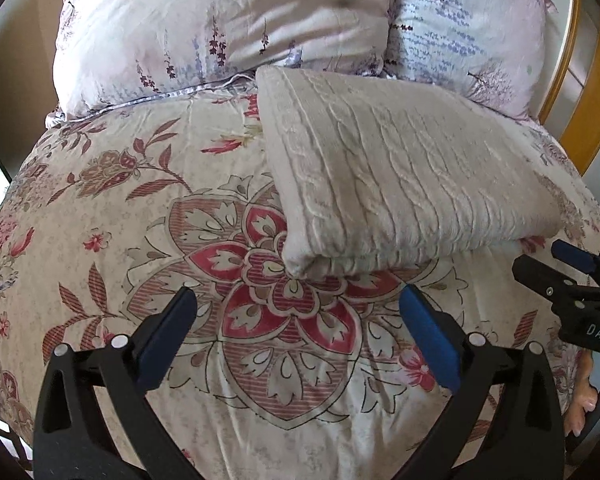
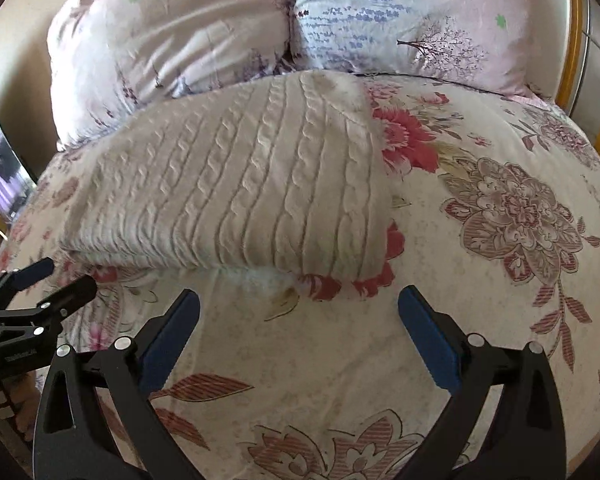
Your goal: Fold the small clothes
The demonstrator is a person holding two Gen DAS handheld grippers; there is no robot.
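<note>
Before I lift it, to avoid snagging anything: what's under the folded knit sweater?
The folded knit sweater lies on the floral bedspread; its red flowers show at the edges. Anything beneath its middle is covered.

One folded cable-knit sweater (image 1: 400,184), cream, lying on one floral bedspread (image 1: 228,312). Two pillows (image 1: 220,28) at the far edge of that bedspread, side by side and touching: one pinkish with plant sprigs, one pale blue and pink with a tree print (image 2: 432,20). Two grippers over the near part of the bedspread: left gripper (image 1: 298,300) and right gripper (image 2: 299,300), each with two blue-padded fingers (image 1: 428,332) spread wide, nothing between.
</note>
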